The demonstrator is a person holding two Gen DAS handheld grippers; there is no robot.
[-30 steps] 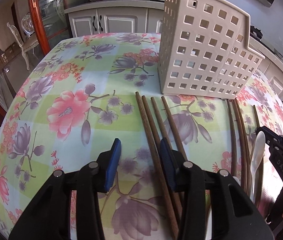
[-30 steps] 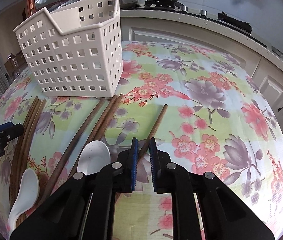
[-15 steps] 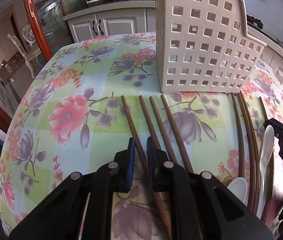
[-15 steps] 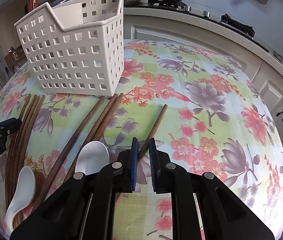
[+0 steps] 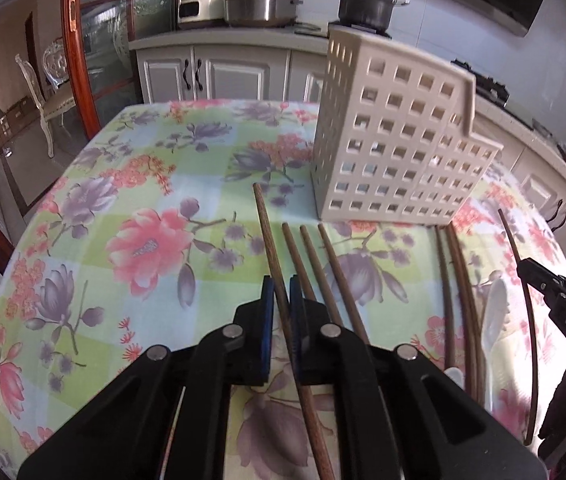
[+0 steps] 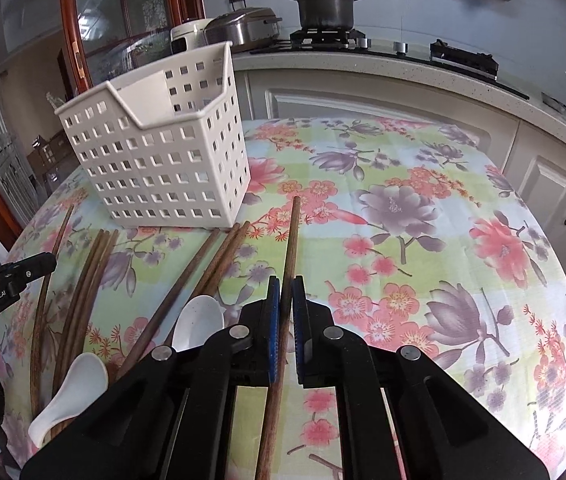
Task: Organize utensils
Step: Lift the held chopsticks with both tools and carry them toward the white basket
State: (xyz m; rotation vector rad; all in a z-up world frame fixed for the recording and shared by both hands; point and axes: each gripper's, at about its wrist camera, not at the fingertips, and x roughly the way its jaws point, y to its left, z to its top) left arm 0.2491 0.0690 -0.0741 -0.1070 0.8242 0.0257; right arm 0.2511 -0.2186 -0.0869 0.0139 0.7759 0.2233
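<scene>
My left gripper (image 5: 279, 286) is shut on a brown wooden chopstick (image 5: 267, 228) and holds it lifted above the floral tablecloth. My right gripper (image 6: 286, 286) is shut on another wooden chopstick (image 6: 292, 232), also raised. A white perforated basket (image 5: 395, 136) stands upright on the table beyond both; it also shows in the right wrist view (image 6: 163, 160). Several more chopsticks (image 5: 323, 264) lie on the cloth in front of the basket, others (image 6: 87, 276) lie further over. Two white spoons (image 6: 199, 320) lie among them.
The round table's floral cloth (image 6: 423, 240) spreads to the right. Kitchen counter with a pot (image 6: 325, 6) and rice cookers (image 5: 259, 4) stands behind. A glass door with a red frame (image 5: 79, 48) and a chair are at the left.
The left gripper closed on a chopstick and lifted it. The right gripper raised its chopstick off the cloth. Both views rose and tilted up.
</scene>
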